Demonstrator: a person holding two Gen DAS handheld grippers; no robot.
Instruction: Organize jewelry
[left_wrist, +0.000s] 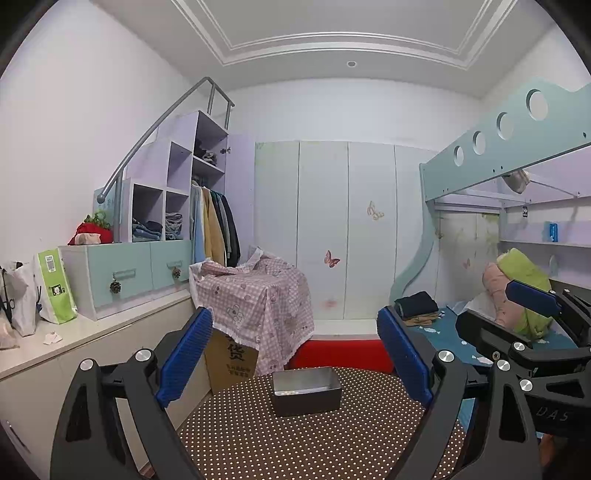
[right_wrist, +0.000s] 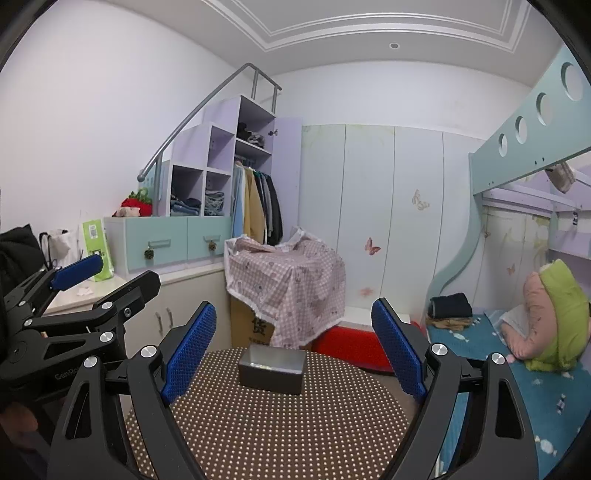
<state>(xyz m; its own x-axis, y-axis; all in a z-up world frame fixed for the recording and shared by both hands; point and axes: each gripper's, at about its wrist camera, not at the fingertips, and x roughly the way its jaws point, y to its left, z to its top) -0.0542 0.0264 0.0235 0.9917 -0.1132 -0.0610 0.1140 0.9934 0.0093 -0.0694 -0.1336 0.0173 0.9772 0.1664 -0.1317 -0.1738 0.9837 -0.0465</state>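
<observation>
A child's bedroom in a home.

A pale teal bunk bed (left_wrist: 517, 147) with round cut-outs in its rail fills one side; the lower mattress (right_wrist: 546, 387) has a blue patterned sheet, with folded clothes (left_wrist: 417, 304) and a rolled green and pink quilt (right_wrist: 554, 317) lying on it. White wardrobe doors (left_wrist: 347, 229) with butterfly stickers (left_wrist: 331, 259) cover the far wall. Beside them stand lilac staircase cubbies (left_wrist: 173, 184) with a metal handrail (left_wrist: 159, 129), holding folded jeans, next to an open closet of hanging coats (left_wrist: 216, 225). Teal drawers (left_wrist: 140, 271) sit on a long white counter (left_wrist: 92, 328). A pink checked cloth (left_wrist: 258, 295) drapes over a cardboard box (left_wrist: 229, 362).
</observation>
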